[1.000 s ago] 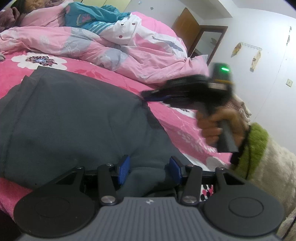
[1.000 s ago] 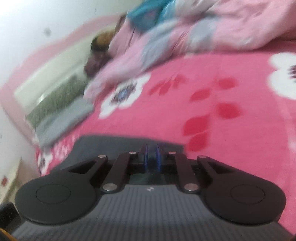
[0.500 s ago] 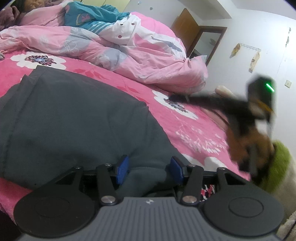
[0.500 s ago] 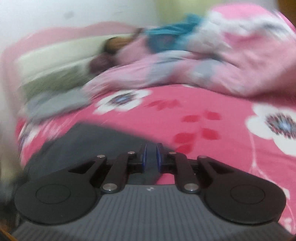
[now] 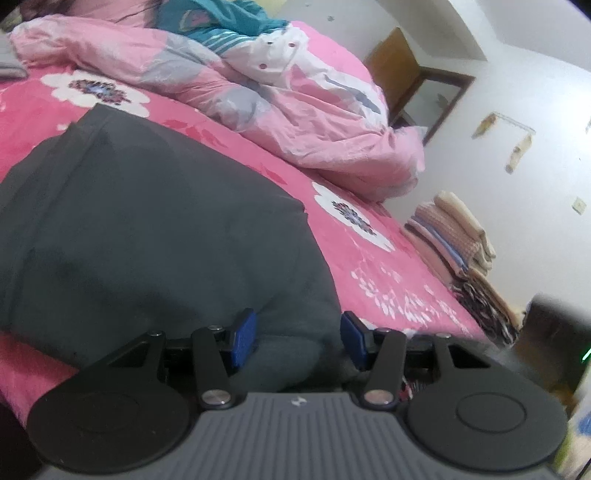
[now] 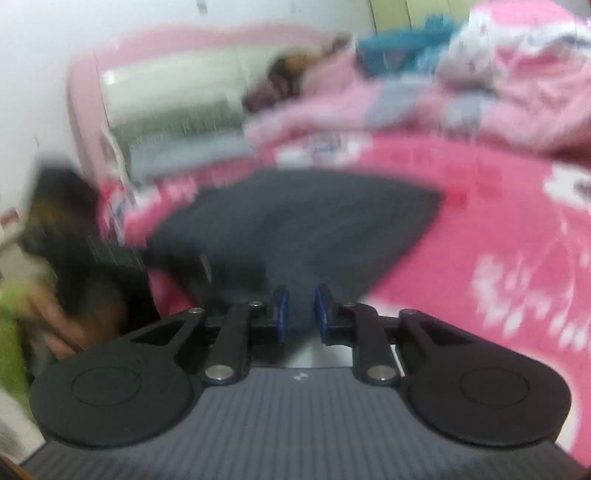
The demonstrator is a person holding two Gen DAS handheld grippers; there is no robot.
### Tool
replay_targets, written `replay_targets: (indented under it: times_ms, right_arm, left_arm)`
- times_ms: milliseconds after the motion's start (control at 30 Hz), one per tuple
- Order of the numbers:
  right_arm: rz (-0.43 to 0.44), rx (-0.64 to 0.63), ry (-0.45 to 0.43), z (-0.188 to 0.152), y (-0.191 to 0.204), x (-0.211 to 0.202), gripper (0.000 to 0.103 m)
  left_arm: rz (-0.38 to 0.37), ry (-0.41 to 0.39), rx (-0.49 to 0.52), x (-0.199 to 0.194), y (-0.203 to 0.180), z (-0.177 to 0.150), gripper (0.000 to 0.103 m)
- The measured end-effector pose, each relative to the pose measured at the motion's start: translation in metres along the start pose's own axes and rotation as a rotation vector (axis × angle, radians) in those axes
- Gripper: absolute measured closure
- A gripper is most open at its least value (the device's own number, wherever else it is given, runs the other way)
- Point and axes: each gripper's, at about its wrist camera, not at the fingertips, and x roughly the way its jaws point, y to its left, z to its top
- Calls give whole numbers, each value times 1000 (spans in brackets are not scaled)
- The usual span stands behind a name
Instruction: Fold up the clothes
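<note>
A dark grey garment (image 5: 147,229) lies spread on the pink flowered bed sheet (image 5: 388,280); it also shows, blurred, in the right wrist view (image 6: 303,225). My left gripper (image 5: 298,338) is open, its blue pads either side of a bunched near edge of the garment at the bed's front. My right gripper (image 6: 300,314) is open, with a narrow gap between its pads, just over the garment's near edge. The left gripper and the hand holding it show as a dark blur in the right wrist view (image 6: 81,236).
A crumpled pink and white quilt (image 5: 280,107) with a teal cloth (image 5: 221,18) lies at the back of the bed. Folded blankets (image 5: 454,236) are stacked beside the bed on the right. Pillows (image 6: 177,118) lie by the headboard.
My right gripper swung back from over the far sheet to the garment's near edge and its pads parted a little. It left the middle of the left wrist view. My left gripper stayed put.
</note>
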Motion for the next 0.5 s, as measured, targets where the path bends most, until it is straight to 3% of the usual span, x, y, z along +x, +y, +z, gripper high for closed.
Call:
replay_targets:
  times_ms: [133,233,333,367,400,500]
  right_arm:
    - [30,123,-16,-14,-17,5,87]
    - [22,101,-26,-17,-17,7,87]
    - [19,98,-29,-19,-15,5,87]
    - [19,101,-29,-19,-15,4,87]
    - [18,102,-30,-20,-15,5,87]
    - [13,93,-27,-20,-13,5,87]
  left_arm:
    - [43,-37,-10,-18,-4,9,45]
    - [136,-94,41,-29,-2,21,41]
    - [227,-117,-27,-35,25,30,54]
    - [247,-124,-54,-38,35,32,69]
    - [248,-129,-94,-42,44,34,77]
    - [284,-173,-114,-54,51,41,73]
